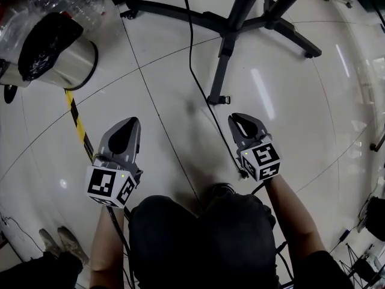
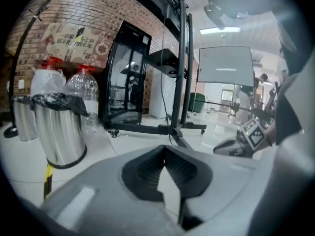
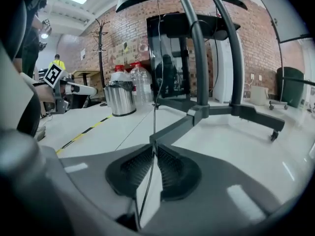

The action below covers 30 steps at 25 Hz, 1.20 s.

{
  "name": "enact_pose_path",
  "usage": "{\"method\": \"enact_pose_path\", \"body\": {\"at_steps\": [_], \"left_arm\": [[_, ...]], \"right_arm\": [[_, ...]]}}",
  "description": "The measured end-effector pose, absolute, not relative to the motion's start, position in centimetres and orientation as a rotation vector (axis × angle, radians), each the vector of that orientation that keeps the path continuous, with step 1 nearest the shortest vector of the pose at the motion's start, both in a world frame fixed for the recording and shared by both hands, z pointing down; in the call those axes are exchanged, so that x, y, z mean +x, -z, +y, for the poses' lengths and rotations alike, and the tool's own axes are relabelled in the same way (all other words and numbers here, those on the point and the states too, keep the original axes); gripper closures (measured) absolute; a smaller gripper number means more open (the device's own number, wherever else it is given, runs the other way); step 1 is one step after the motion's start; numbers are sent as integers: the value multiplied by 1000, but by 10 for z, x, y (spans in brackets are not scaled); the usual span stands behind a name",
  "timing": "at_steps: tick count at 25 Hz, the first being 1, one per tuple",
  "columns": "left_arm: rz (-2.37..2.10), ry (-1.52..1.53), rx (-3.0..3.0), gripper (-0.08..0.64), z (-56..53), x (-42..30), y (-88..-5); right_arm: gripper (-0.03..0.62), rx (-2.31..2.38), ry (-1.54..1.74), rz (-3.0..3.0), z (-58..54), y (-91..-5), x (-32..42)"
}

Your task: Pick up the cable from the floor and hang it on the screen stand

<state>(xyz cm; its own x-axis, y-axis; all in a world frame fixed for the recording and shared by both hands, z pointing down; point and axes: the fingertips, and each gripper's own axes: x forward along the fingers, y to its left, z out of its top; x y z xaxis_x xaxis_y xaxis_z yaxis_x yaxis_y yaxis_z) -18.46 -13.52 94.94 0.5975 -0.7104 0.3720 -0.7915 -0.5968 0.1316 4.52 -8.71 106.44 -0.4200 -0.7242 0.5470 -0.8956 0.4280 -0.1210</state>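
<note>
The thin black cable point(image 1: 191, 59) runs down from the top of the head view, past the black screen stand's leg point(image 1: 224, 59), to a plug end beside my right gripper point(image 1: 240, 119). In the right gripper view the cable point(image 3: 156, 82) hangs straight down in front of the stand point(image 3: 201, 58) and passes between the right gripper's point(image 3: 154, 148) jaws, which stand a narrow gap apart without pinching it. My left gripper point(image 1: 129, 124) hovers over bare floor to the left, its jaws point(image 2: 164, 149) meeting at the tips with nothing between them.
A steel bin with a black bag point(image 1: 60, 56) and large water bottles point(image 2: 82, 90) stand at the far left. Yellow-black tape point(image 1: 77, 122) crosses the tiled floor. The stand's wheeled legs point(image 1: 289, 32) spread ahead. Someone's shoes point(image 1: 60, 242) show at bottom left.
</note>
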Motion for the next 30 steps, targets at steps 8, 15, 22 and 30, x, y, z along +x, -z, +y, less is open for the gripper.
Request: {"method": "enact_pose_path", "body": {"at_steps": [8,15,22,30], "left_arm": [[-1181,-456,2519,555,-137,-188,-998],[-1109,-479,2551,555,-135,-181,-1010],[-1079,-532,2525,555,-140,-178,-1035],[-1035,-572,2501,555,-133,-168,-1052]], "right_arm": [[489,1265,-688,-2209,-73,-1122,23],[463,1212,-792,-2106,-70,-1171,20],[462,1137,-816,-2042,-69,-1200,16],[513,1131,-757,-1978,-73,-1209,21]]}}
